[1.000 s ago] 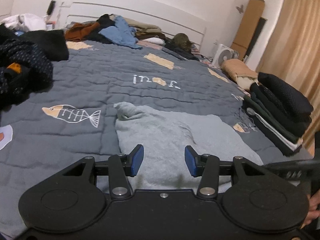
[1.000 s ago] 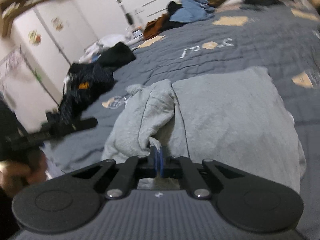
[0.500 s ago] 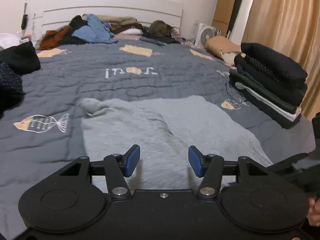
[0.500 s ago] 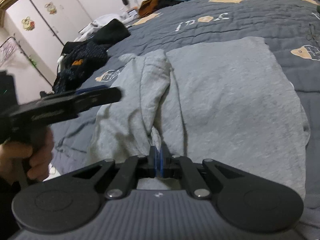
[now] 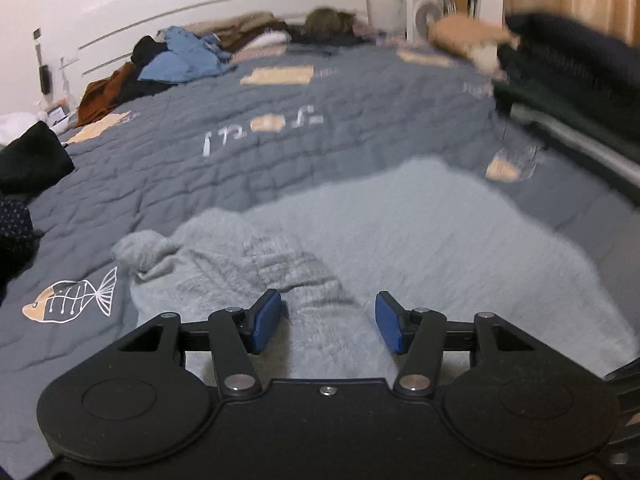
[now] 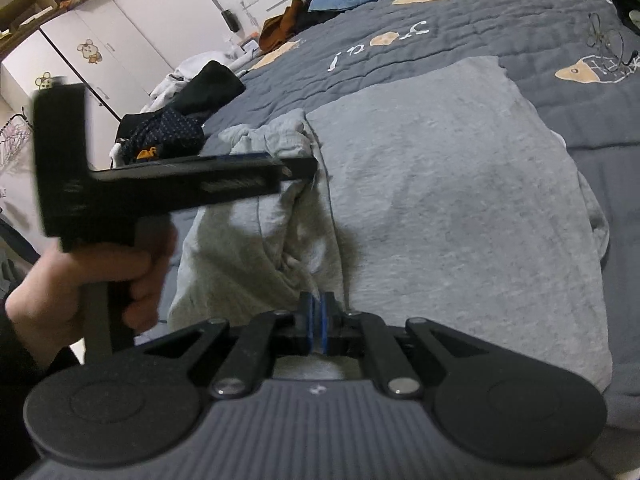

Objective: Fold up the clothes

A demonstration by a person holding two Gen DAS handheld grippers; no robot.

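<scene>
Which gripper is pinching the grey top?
The right gripper: its fingers are shut on the grey top. The left gripper has open fingers, pinching nothing.

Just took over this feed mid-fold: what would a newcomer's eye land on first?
The grey sweatshirt spread on the grey-blue quilt, its sleeve bunched along the left side. The right gripper is shut on the near hem, while the left gripper hovers over the sleeve with jaws apart. A folded dark stack sits at the bed's right edge.
</scene>
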